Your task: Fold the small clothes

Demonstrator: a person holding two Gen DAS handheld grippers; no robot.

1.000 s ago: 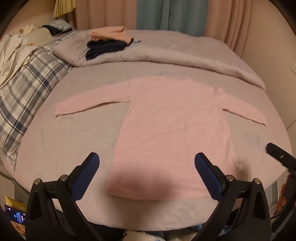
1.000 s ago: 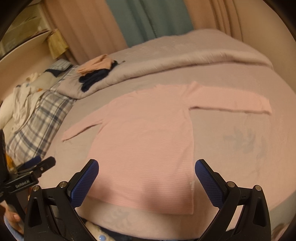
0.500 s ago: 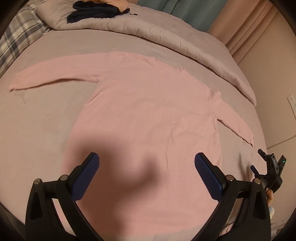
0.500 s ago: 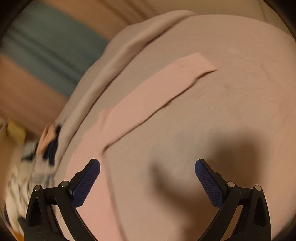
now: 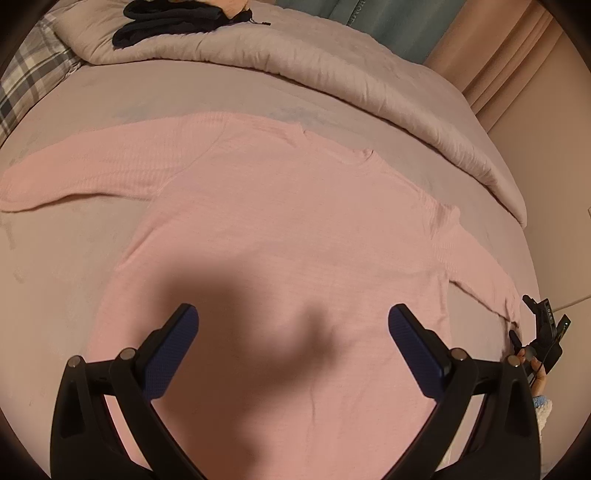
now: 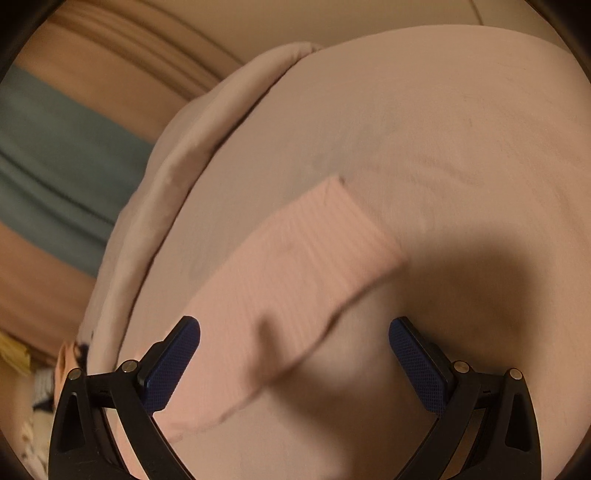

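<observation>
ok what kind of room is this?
Almost certainly a bedroom: a bed with a rolled-back duvet, a plaid pillow at its head, curtains behind. A pink sweater lies spread flat on it.

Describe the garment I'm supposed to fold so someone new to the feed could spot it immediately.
On the bed sheet, in front of the rolled grey duvet, a pink long-sleeved top lies spread flat with both sleeves stretched out sideways. It is the only garment laid out; the other clothes, a dark bundle, sit heaped on the duvet.
</observation>
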